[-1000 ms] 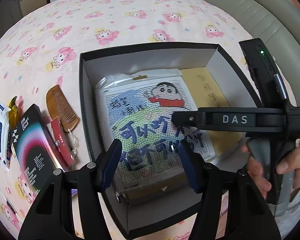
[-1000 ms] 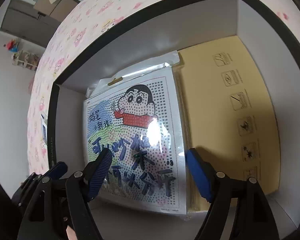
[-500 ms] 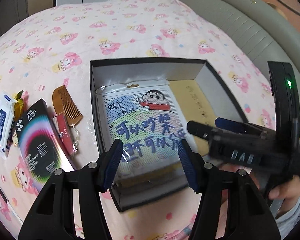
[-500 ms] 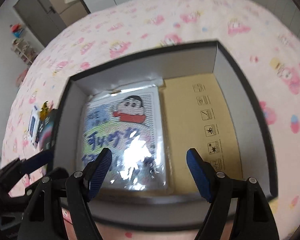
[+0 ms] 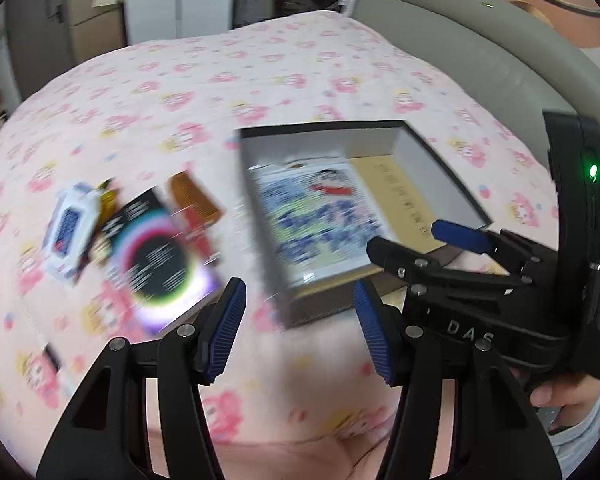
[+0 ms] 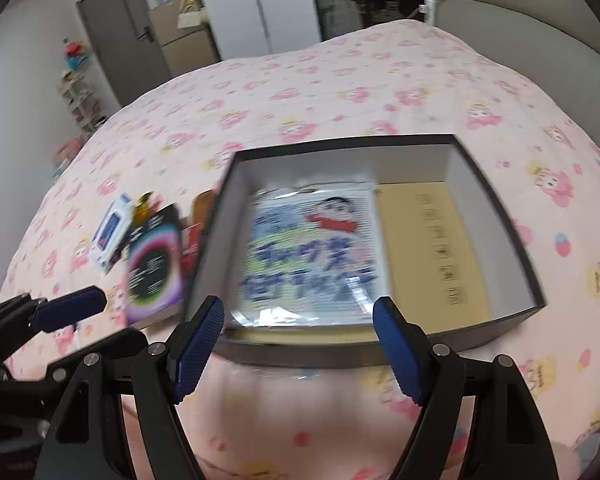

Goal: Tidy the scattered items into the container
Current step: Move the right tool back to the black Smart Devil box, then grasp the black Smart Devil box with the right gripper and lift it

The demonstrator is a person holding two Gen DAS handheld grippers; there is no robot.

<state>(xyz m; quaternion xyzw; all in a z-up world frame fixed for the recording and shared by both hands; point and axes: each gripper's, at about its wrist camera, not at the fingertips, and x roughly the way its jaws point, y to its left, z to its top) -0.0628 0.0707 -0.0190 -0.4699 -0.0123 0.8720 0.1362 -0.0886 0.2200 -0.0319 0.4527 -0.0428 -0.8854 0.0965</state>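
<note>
Both grippers are now seen backed away from the box and raised above it — a second ago the right one was deep inside, its fingers just over the cartoon sheet pack, and the left one hovered over the box's near edge. The pack is left lying flat in the left half of the box, on the tan cardboard bottom, with nothing touching it. That placement can be judged as done.

The right gripper is held wide open with nothing between its blue pads; its jaws have just been closing a little. The left gripper is held about half open, also empty, and its jaws too have just been narrowing slightly.

What remains is still scattered on the pink bedspread to the left of the box: a white wipes packet, a small yellow packet just beside it, a black booklet with a coloured ring, a brown comb and a red item lying against the comb. All of it is blurred, so finer detail cannot be told.

The task is thus only partly done — one item is in, five appear left. The left gripper looks nearer to that cluster, so the next pick is probably made there.
</note>
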